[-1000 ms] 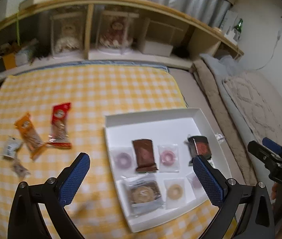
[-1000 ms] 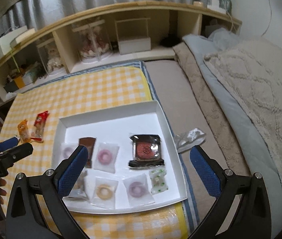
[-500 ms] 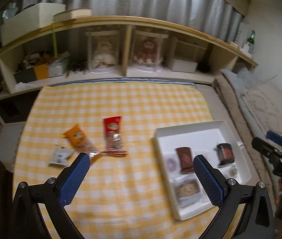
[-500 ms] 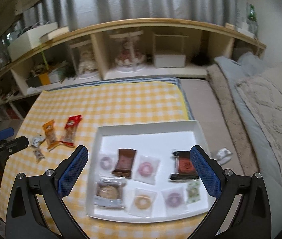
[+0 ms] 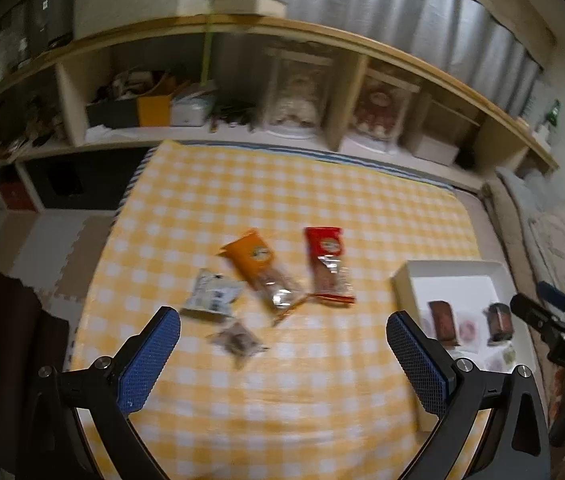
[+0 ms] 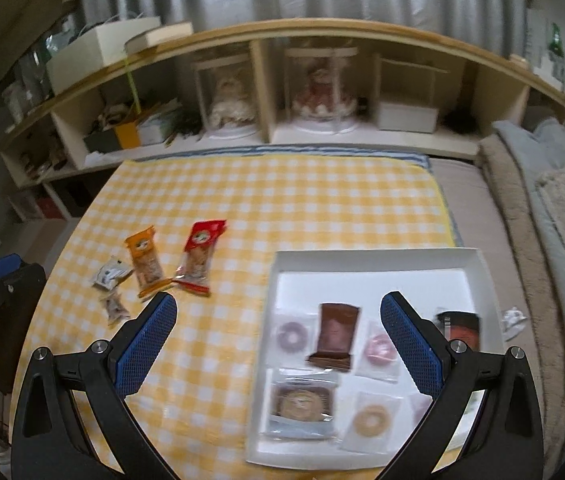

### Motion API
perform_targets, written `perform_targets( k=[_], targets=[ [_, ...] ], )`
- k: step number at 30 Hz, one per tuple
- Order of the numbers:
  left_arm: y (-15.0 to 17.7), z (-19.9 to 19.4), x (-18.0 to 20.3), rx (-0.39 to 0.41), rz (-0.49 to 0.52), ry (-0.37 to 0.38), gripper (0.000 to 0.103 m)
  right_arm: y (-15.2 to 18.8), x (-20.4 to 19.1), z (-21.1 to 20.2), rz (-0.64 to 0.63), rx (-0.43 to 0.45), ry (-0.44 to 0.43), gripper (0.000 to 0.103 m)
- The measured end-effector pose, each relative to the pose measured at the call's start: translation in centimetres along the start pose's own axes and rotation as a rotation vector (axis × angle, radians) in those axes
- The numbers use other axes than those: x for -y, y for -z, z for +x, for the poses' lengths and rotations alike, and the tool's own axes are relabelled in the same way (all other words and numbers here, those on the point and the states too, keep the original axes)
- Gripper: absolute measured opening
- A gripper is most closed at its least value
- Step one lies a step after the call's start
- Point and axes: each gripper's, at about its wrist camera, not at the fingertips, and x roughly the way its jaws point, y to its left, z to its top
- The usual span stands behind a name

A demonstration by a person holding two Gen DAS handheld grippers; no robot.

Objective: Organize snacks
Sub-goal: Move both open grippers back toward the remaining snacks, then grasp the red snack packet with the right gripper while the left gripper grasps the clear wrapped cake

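Note:
On the yellow checked cloth (image 5: 282, 200) lie an orange snack pack (image 5: 260, 266), a red snack pack (image 5: 328, 266), a white packet (image 5: 212, 294) and a small brown clear packet (image 5: 238, 340). My left gripper (image 5: 282, 356) hovers open above and just short of them, holding nothing. The white tray (image 6: 374, 276) at the right holds several wrapped snacks, among them a brown bar (image 6: 334, 336) and a round cookie pack (image 6: 302, 400). My right gripper (image 6: 278, 344) is open over the tray's left edge. The loose orange pack (image 6: 144, 258) and red pack (image 6: 200, 256) lie to its left.
A low wooden shelf unit (image 6: 282, 92) with display cases and boxes runs along the far edge. A folded blanket and bedding (image 6: 554, 208) lie at the right. One loose wrapper (image 6: 514, 318) sits beyond the tray's right rim. Floor mats (image 5: 42, 240) border the cloth's left side.
My left gripper has swung left from over the tray to the loose packets on the cloth. My right gripper has shifted left and back, so the tray now sits right of centre.

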Motion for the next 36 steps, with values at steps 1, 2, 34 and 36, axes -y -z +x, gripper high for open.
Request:
perform_targets(
  k=[1,2,34,36],
  targets=[
    [-0.1,0.2,-0.6,-0.001,-0.008,-0.003,0.103,0.0,-0.5,0.4,-0.004,-0.003,-0.004,0.103],
    [-0.1,0.4,-1.3,-0.004,-0.018,-0.007,0.103,0.1,-1.0,0.9,-0.008,-0.005,-0.010,0.103],
    [2.8,16.7,-8.3,-0.245,-0.448,0.102,0.063,-5.2,-8.1,19.9,0.149,-0.224,-0.161,0.083],
    [3.1,17.4,-8.1,-0.242,-0.476,0.100,0.063,-5.1,-8.8,21.3,0.137,-0.248,-0.148,0.082]
  ],
)
